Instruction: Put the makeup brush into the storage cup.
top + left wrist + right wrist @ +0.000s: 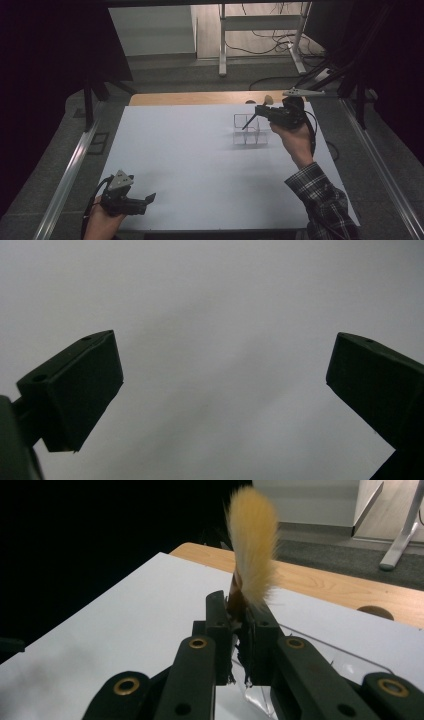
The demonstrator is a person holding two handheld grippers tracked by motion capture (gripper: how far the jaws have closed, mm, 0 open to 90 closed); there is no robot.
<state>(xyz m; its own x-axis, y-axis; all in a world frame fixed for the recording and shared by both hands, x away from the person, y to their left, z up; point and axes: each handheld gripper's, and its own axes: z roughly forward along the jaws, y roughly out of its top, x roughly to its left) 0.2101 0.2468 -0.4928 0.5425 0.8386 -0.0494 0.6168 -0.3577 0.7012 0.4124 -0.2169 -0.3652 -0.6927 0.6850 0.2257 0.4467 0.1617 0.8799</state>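
My right claw (239, 630) is clamping a brush (252, 550) near its ferrule, tan bristles pointing up and away from me, the dark handle angling down toward a clear divided box (250, 130). I am holding it just above that box, at the far right of the white worktop (200, 165). My left claw (220, 385) is hanging open, holding nothing, over the worktop's near left corner, well apart from the box.

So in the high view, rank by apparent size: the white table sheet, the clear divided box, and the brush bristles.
1. White table sheet, by far the largest.
2. Clear divided box.
3. Brush bristles, a small tan tuft above the right gripper.
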